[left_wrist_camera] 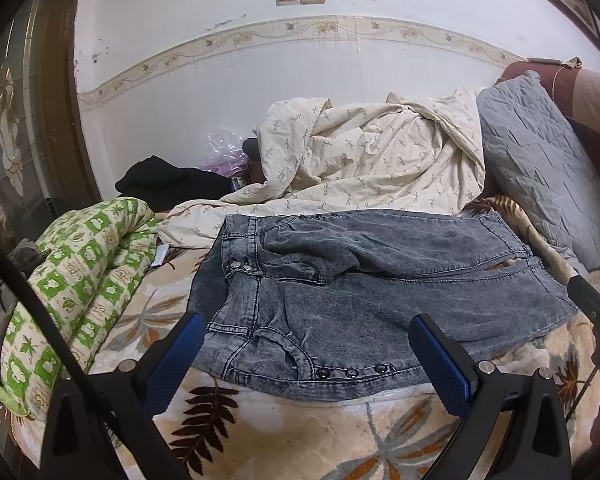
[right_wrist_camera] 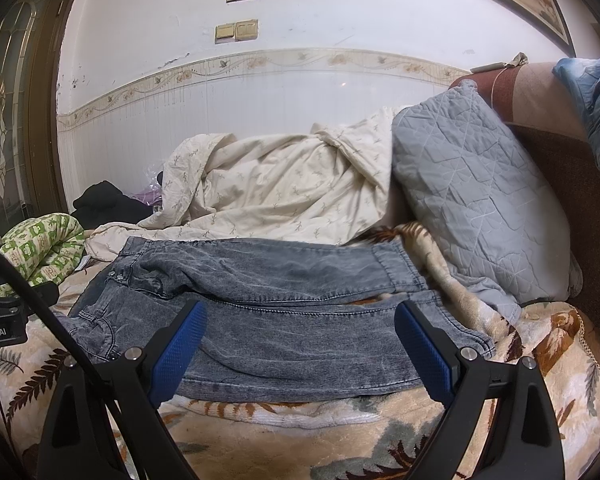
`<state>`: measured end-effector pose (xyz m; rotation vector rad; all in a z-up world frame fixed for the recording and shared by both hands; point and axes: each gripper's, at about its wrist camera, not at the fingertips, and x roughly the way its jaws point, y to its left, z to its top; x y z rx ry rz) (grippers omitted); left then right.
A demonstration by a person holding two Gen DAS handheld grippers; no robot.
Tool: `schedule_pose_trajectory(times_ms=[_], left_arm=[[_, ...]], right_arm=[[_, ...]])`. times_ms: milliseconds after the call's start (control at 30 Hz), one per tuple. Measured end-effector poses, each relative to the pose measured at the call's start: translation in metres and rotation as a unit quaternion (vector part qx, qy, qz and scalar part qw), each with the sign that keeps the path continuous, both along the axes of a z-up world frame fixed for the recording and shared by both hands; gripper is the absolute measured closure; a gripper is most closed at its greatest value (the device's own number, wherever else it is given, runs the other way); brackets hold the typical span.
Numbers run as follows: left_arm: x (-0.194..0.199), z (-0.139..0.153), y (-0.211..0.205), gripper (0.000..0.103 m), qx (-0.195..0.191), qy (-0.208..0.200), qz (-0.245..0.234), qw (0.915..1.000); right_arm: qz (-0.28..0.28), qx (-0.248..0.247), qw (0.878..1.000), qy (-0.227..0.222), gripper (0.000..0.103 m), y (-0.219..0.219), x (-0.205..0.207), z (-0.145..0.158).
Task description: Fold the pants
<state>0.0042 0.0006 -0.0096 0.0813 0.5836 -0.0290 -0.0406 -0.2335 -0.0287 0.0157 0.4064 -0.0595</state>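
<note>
Grey acid-washed jeans (left_wrist_camera: 372,292) lie flat across the leaf-patterned blanket (left_wrist_camera: 300,432), waistband to the left, legs running right. My left gripper (left_wrist_camera: 306,340) hovers open over the waist and near hip, its blue pads wide apart with nothing between them. In the right wrist view the same jeans (right_wrist_camera: 284,320) stretch across the bed, cuffs at the right. Over the near leg, close to the cuffs, my right gripper (right_wrist_camera: 298,328) stands open, holding nothing. The right gripper's black body (left_wrist_camera: 596,320) shows at the right edge of the left wrist view.
A crumpled cream duvet (left_wrist_camera: 372,156) lies behind the jeans. Right of it a grey quilted pillow (right_wrist_camera: 472,200) leans on a brown headboard (right_wrist_camera: 572,184). A green-and-white rolled quilt (left_wrist_camera: 76,288) sits at the left, with black clothing (left_wrist_camera: 168,184) by the wall.
</note>
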Motion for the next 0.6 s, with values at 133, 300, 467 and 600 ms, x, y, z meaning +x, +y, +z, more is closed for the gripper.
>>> schedule_pose_trajectory(times_ms=[133, 300, 467, 600], left_arm=[[0.0003, -0.0004, -0.0002, 0.000, 0.000, 0.000, 0.001, 1.0000], [0.0005, -0.0005, -0.0001, 0.000, 0.001, 0.000, 0.001, 1.0000], [0.0004, -0.0006, -0.0002, 0.000, 0.000, 0.000, 0.001, 1.0000], [0.0004, -0.0007, -0.0002, 0.000, 0.000, 0.000, 0.001, 1.0000]], right_arm=[[0.001, 0.000, 1.000, -0.001, 0.008, -0.0003, -0.0001, -0.0008], [0.001, 0.000, 1.000, -0.001, 0.008, -0.0001, -0.0004, -0.0005], [0.001, 0.000, 1.000, 0.000, 0.008, 0.0000, -0.0002, -0.0003], [0.001, 0.000, 1.000, 0.000, 0.008, 0.0005, -0.0002, -0.0005]])
